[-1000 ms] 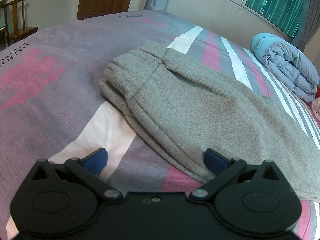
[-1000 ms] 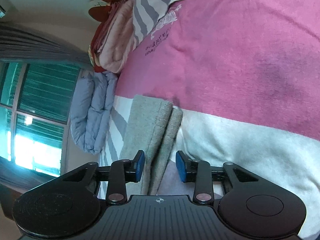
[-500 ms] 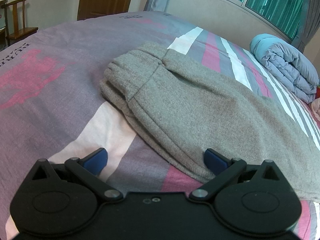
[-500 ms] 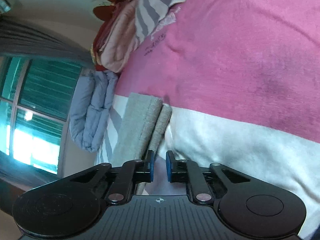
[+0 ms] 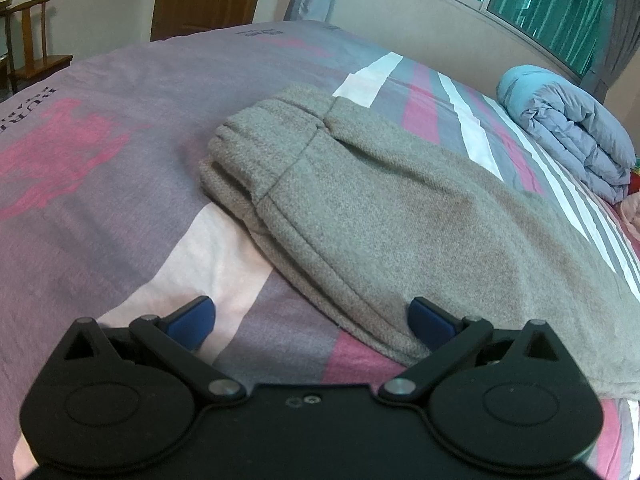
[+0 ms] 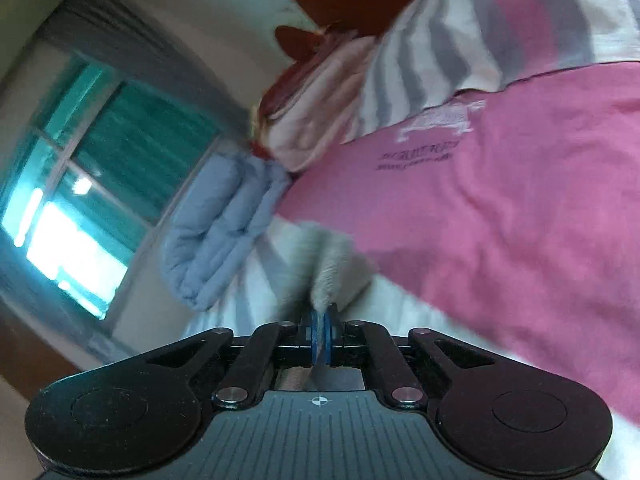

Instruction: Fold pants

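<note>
Grey fleece pants (image 5: 380, 216) lie folded lengthwise on the striped bedspread (image 5: 120, 184), waistband toward the far left. My left gripper (image 5: 312, 318) stands wide open just above the bed, its right blue pad touching the near edge of the pants, its left pad over bare sheet. In the right wrist view the hem end of the pants (image 6: 326, 256) bunches up out of my right gripper (image 6: 321, 330), which is shut on that cloth and lifted off the bed. The view is blurred and rolled.
A folded blue quilt (image 5: 572, 132) lies by the window at the far right, with pink and red folded bedding (image 6: 316, 108) beyond it. A striped pillow (image 6: 480, 32) sits at the bed's head. A wooden chair (image 5: 32, 44) and a door stand past the bed's left side.
My right gripper closed from open onto the pants' hem, then rose and rolled, pulling the cloth up. The left gripper and the pants' waistband end have not moved.
</note>
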`<state>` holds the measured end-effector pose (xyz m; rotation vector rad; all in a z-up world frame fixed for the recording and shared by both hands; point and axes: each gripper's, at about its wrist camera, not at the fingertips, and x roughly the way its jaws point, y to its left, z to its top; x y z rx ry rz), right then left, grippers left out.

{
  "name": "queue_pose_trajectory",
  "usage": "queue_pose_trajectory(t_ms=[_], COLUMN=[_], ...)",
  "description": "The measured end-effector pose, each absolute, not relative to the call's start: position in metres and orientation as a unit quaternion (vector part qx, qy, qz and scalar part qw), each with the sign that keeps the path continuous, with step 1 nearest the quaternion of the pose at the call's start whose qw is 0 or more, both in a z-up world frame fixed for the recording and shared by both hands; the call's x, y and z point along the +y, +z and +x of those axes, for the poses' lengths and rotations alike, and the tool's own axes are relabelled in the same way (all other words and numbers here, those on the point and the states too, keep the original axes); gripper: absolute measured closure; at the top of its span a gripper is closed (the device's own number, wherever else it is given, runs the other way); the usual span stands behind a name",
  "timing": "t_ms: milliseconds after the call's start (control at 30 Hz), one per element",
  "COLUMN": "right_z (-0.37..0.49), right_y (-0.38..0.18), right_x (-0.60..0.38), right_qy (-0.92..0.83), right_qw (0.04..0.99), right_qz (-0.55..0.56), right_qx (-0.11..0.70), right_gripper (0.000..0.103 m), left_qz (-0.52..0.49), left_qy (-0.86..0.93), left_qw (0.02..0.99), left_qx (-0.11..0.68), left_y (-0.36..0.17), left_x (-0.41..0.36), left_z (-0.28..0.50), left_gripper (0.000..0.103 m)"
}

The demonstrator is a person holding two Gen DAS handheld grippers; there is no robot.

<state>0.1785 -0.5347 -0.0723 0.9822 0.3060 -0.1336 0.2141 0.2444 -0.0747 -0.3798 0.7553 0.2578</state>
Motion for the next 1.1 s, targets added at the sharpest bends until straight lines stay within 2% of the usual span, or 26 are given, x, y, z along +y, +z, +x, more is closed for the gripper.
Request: queue_pose_trajectory(t_ms=[67, 100, 133, 233, 300, 333, 367, 433, 500, 600, 733, 767, 800, 867, 900, 1000, 1100], right_z=[0.184, 0.182, 0.181, 0.163, 0.142, 0.134, 0.127, 0.118, 0.120, 0.125, 0.132, 0.133, 0.132, 0.133, 0.136, 0.137, 0.134], right_y=[-0.116, -0.132, -0.130, -0.105, -0.091, -0.087, -0.084, -0.078, -0.075, -0.075, -0.077, -0.077, -0.077, -0.074, -0.073, -0.074, -0.076], right_x=[-0.551, -0.557, -0.558, -0.549, -0.541, -0.536, -0.531, -0.517, -0.502, -0.481, -0.460, -0.455, -0.450, -0.445, -0.445, -0.446, -0.452], right_qy=[-0.091, -0.074, -0.067, -0.110, -0.148, -0.146, -0.137, -0.114, -0.104, -0.100, -0.092, -0.090, -0.088, -0.090, -0.091, -0.094, -0.096], right_qw=[0.831, 0.815, 0.813, 0.830, 0.845, 0.850, 0.856, 0.866, 0.869, 0.867, 0.856, 0.856, 0.857, 0.862, 0.864, 0.866, 0.860], right_qz=[0.512, 0.543, 0.546, 0.517, 0.491, 0.486, 0.480, 0.466, 0.460, 0.459, 0.479, 0.479, 0.476, 0.465, 0.462, 0.454, 0.466], right_qx=[0.198, 0.188, 0.189, 0.177, 0.149, 0.142, 0.138, 0.140, 0.151, 0.164, 0.171, 0.172, 0.175, 0.180, 0.179, 0.186, 0.187], right_gripper=[0.102, 0.102, 0.101, 0.088, 0.086, 0.086, 0.085, 0.084, 0.077, 0.074, 0.073, 0.073, 0.073, 0.073, 0.073, 0.073, 0.073], left_qz=[-0.183, -0.184, -0.183, -0.185, -0.191, -0.195, -0.194, -0.188, -0.205, -0.230, -0.255, -0.257, -0.246, -0.231, -0.230, -0.244, -0.212], left_qy=[0.124, 0.123, 0.123, 0.123, 0.122, 0.129, 0.130, 0.132, 0.122, 0.112, 0.138, 0.138, 0.139, 0.121, 0.119, 0.129, 0.117], left_qw=[0.904, 0.904, 0.904, 0.907, 0.909, 0.914, 0.921, 0.935, 0.937, 0.930, 0.900, 0.899, 0.905, 0.926, 0.932, 0.903, 0.912], left_qx=[0.366, 0.366, 0.365, 0.358, 0.349, 0.333, 0.312, 0.271, 0.257, 0.263, 0.326, 0.326, 0.319, 0.273, 0.255, 0.330, 0.330], left_y=[-0.074, -0.074, -0.074, -0.073, -0.067, -0.061, -0.055, -0.043, -0.037, -0.033, -0.046, -0.045, -0.040, -0.023, -0.018, -0.049, -0.048], left_x=[0.245, 0.246, 0.246, 0.246, 0.248, 0.248, 0.247, 0.248, 0.256, 0.273, 0.291, 0.291, 0.290, 0.286, 0.287, 0.302, 0.296], left_z=[0.215, 0.215, 0.215, 0.213, 0.208, 0.202, 0.195, 0.183, 0.184, 0.202, 0.236, 0.239, 0.241, 0.237, 0.235, 0.251, 0.249], left_gripper=[0.006, 0.006, 0.006, 0.006, 0.009, 0.021, 0.027, 0.032, 0.042, 0.063, 0.071, 0.078, 0.081, 0.095, 0.095, 0.095, 0.092])
